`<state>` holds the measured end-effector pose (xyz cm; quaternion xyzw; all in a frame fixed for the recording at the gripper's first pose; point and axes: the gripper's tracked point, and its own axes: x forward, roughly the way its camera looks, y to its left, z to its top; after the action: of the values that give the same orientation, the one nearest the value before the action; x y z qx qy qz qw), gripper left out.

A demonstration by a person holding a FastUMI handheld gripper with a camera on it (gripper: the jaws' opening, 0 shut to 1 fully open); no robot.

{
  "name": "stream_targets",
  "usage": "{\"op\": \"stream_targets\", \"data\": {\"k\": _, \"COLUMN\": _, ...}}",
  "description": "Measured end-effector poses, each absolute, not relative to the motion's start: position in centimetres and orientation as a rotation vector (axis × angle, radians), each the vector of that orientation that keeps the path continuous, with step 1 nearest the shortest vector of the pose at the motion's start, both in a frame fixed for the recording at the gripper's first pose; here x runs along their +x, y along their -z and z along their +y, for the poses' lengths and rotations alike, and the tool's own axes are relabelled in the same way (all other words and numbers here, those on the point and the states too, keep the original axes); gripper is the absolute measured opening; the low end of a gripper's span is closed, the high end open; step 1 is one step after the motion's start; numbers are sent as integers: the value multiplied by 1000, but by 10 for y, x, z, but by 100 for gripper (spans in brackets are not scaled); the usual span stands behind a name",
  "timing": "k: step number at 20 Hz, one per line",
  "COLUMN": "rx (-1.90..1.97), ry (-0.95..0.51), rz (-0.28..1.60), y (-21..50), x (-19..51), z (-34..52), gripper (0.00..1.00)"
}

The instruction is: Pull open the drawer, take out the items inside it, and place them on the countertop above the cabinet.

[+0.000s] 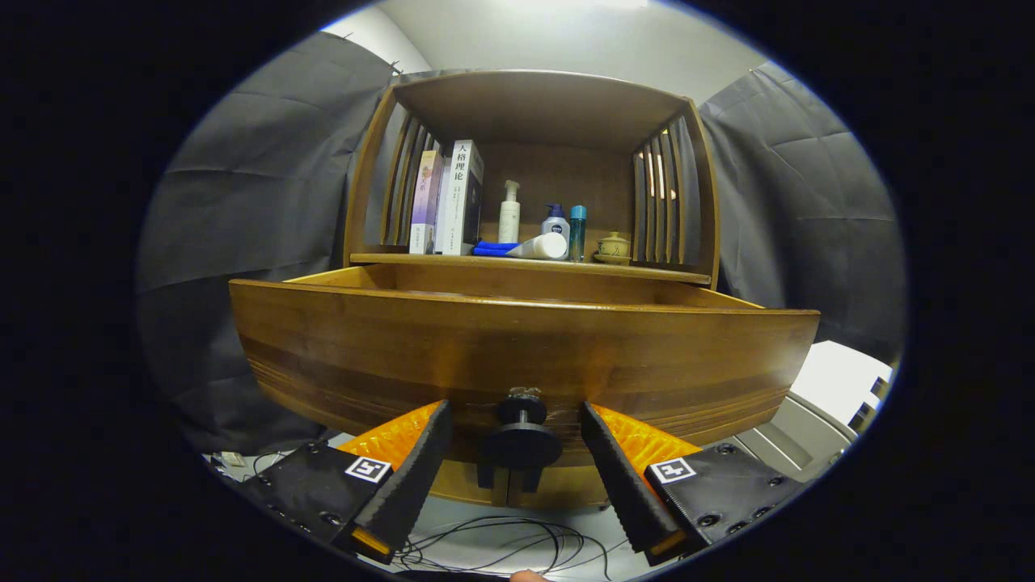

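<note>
While one wooden cabinet (534, 162) stands ahead, its single drawer (517, 347) is pulled out toward the gripper (517, 432).

One dark round knob (521, 440) on the drawer front sits between the two spread fingers, neither touching it. On the countertop (525, 260) above stand three upright books (449, 198), three upright bottles (509, 212), one white tube (543, 246) lying on its side, one blue flat item (493, 249) and one small lidded cup (613, 245). The drawer's contents are hidden behind its front. Loose cables (501, 546) lie below.
</note>
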<state>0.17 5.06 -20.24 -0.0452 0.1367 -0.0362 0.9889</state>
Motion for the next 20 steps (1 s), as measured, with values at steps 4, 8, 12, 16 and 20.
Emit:
{"op": "stream_targets", "data": {"k": 4, "rx": -106, "ry": 79, "rz": 280, "y": 204, "x": 17, "z": 50, "gripper": 100}}
{"op": "stream_targets", "data": {"k": 8, "rx": -100, "ry": 84, "rz": 286, "y": 204, "x": 36, "z": 49, "gripper": 100}}
{"op": "stream_targets", "data": {"k": 12, "rx": -100, "ry": 87, "rz": 275, "y": 200, "x": 58, "z": 47, "gripper": 100}}
{"op": "stream_targets", "data": {"k": 16, "rx": -105, "ry": 90, "rz": 268, "y": 201, "x": 73, "z": 46, "gripper": 100}}
{"op": "stream_targets", "data": {"k": 20, "rx": -102, "ry": 93, "rz": 272, "y": 202, "x": 86, "z": 44, "gripper": 100}}
